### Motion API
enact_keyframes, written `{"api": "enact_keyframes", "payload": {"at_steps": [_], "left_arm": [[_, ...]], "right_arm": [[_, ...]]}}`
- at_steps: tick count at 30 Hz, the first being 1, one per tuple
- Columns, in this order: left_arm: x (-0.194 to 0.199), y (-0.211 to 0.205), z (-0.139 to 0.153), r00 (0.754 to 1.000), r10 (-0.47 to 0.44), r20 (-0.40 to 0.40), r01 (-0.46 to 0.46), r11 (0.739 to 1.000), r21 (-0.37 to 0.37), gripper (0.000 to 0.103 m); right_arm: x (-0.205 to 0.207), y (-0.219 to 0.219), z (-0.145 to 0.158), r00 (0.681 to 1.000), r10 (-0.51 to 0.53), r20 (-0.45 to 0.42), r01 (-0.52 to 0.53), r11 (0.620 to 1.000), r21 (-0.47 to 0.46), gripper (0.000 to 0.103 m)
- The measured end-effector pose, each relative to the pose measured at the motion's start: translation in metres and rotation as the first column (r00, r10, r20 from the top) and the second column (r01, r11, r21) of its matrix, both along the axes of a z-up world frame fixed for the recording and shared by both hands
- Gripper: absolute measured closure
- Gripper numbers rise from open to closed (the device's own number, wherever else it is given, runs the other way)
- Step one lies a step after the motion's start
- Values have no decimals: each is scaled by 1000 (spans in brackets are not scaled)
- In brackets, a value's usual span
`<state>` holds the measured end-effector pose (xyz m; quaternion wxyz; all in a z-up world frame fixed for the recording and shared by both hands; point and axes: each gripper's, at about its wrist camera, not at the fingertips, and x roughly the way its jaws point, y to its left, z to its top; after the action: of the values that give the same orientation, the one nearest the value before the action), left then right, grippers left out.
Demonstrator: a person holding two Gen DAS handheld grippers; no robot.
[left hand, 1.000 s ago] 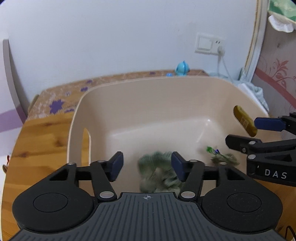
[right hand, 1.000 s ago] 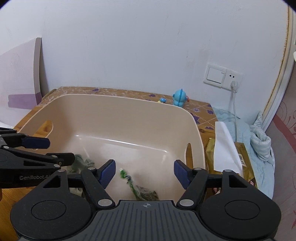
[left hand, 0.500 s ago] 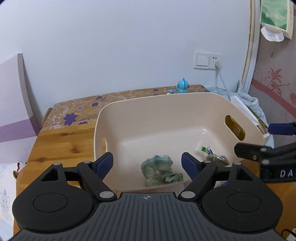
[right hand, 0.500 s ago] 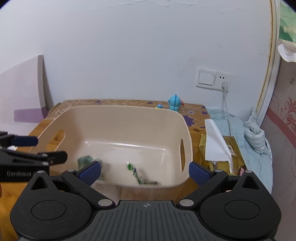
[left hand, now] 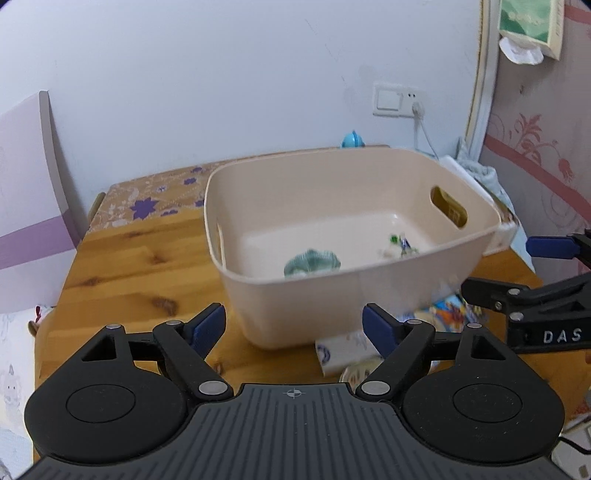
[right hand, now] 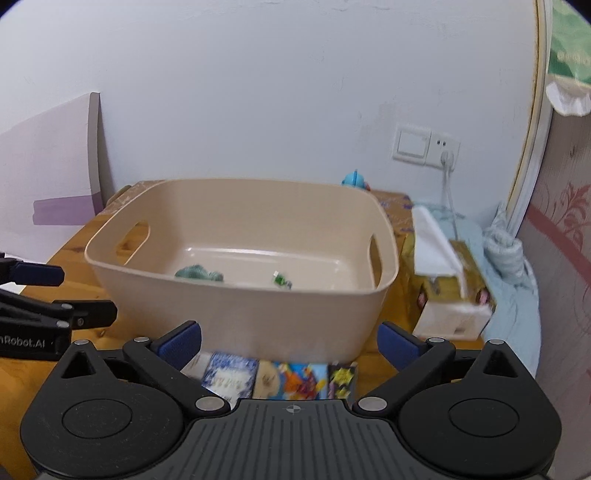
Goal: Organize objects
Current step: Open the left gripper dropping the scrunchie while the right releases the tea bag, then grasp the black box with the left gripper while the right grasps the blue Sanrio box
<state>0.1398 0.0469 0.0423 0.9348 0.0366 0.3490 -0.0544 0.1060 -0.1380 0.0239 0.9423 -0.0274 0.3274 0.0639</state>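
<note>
— Both grippers have pulled back and up since a moment ago: the tub that filled each view now sits further off, and the near table edge with its small items has come into sight. What is the room like?

— White wall [right hand: 258, 92] behind, with a light switch and socket [right hand: 424, 146] and a white cable plugged in. A pale board with a purple stripe [left hand: 26, 184] leans at the left. At the right, patterned pink wallpaper [left hand: 535, 155] and a tissue box [left hand: 528, 29] up high.

— And the surface?

— A wooden table [left hand: 129, 266]; its far part is covered by a brown cloth with purple flowers [left hand: 147, 199]. The beige tub [left hand: 351, 295] stands in the middle. Beside it on the right lie a yellow box [right hand: 454, 291] and blue fabric [right hand: 509, 295].

— What is in the tub?

— A crumpled green cloth [left hand: 312, 260] and a small green-and-blue thing [left hand: 400, 242], blurred, apart on the tub floor. A blue toy figure [right hand: 355, 180] stands behind the tub.

— The grippers?

— The left gripper [left hand: 293, 325] is spread wide and empty, in front of the tub. The right gripper [right hand: 288, 341] is likewise wide apart, holding nothing, above colourful small packs [right hand: 280, 378] lying just in front of the tub.
</note>
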Motion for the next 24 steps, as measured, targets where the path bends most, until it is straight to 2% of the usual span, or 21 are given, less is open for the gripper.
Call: {"api": "enact_keyframes", "payload": {"at_steps": [7, 14, 20, 24], "left_arm": [[-18, 5, -16, 1000, -3, -17, 4, 999, 34, 20], [-28, 16, -38, 998, 24, -61, -23, 1000, 12, 20], [-41, 16, -53, 999, 25, -35, -23, 997, 68, 20], [-44, 18, -60, 998, 43, -51, -39, 996, 76, 20]], "right_arm": [[-10, 9, -22, 999, -2, -43, 1, 1000, -11, 0], [-17, 17, -45, 995, -17, -94, 16, 1000, -10, 0], [-25, 35, -67, 991, -3, -137, 1, 1000, -13, 0], [-26, 44, -77, 986, 13, -168, -13, 1000, -2, 0]]}}
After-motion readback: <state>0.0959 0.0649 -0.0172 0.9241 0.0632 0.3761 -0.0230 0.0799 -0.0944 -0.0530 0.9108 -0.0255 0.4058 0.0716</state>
